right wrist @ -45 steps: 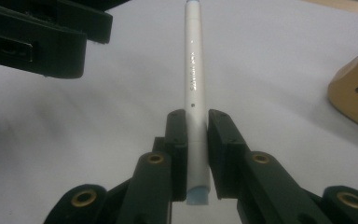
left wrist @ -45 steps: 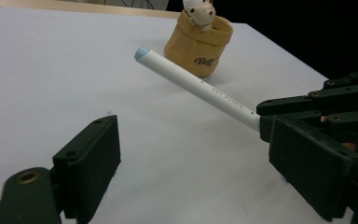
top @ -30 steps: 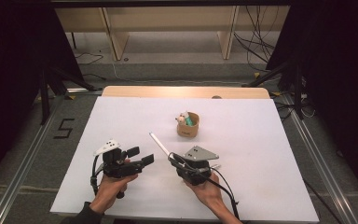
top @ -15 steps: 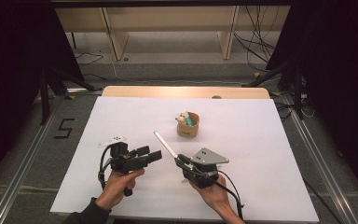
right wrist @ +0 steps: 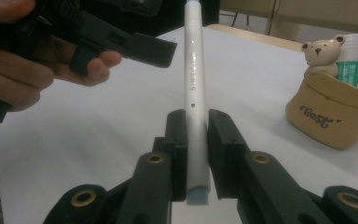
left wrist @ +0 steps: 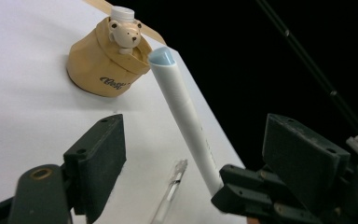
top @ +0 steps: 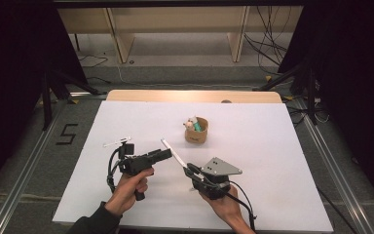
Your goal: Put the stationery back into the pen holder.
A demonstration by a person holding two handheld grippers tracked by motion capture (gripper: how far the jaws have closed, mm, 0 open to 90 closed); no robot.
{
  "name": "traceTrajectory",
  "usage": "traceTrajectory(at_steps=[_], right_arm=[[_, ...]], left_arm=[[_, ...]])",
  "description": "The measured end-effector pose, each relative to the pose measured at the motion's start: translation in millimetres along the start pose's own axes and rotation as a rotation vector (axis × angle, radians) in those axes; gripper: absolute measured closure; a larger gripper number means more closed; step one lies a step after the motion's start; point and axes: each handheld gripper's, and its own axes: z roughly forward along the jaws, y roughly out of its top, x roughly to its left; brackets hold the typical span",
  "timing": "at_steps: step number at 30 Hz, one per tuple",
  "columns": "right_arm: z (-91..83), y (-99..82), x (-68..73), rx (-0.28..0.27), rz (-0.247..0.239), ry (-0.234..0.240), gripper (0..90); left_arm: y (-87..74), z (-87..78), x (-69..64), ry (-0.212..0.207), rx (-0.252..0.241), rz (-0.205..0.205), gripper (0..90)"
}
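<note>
My right gripper (right wrist: 196, 119) is shut on the lower end of a white pen (right wrist: 195, 60) with pale blue ends, which points up and away toward the left. In the high view the right gripper (top: 190, 170) holds this pen (top: 173, 153) above the table's near middle. My left gripper (top: 164, 154) stands open just left of the pen. In the left gripper view the pen (left wrist: 182, 109) rises between the left gripper's (left wrist: 193, 140) wide-apart jaws without touching them. One black jaw of the left gripper hovers beside the pen's upper half in the right gripper view.
A tan pot (top: 197, 131) with a small bear figure (right wrist: 320, 50) on its rim and a green-labelled tube (right wrist: 352, 60) inside stands behind the grippers on the white table (top: 272, 146). A thin clear stick (left wrist: 171, 185) lies on the table under the pen.
The left gripper has moved right and forward, closing in on the pen. The right gripper has shifted slightly right, still holding the pen.
</note>
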Motion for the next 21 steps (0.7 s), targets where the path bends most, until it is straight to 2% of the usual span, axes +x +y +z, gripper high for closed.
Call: traceTrajectory(at_steps=[2, 6, 13, 21], right_arm=[[-1.0, -0.2, 0.5, 0.000, -0.001, 0.002, 79.3], [-1.3, -1.3, 1.4, 0.002, -0.001, 0.006, 79.3], [-2.2, -3.2, 2.6, 0.002, -0.002, 0.010, 79.3], [-3.0, -4.3, 3.4, 0.001, -0.001, 0.011, 79.3]], left_arm=[[0.1, 2.1, 1.8, 0.000, -0.010, -0.027, 22.2], [-0.9, 5.0, 3.1, -0.005, -0.019, -0.042, 24.9], [-0.9, 7.0, 5.9, -0.033, -0.041, -0.103, 35.5], [-3.8, 11.3, 5.3, -0.042, -0.041, -0.108, 45.1]])
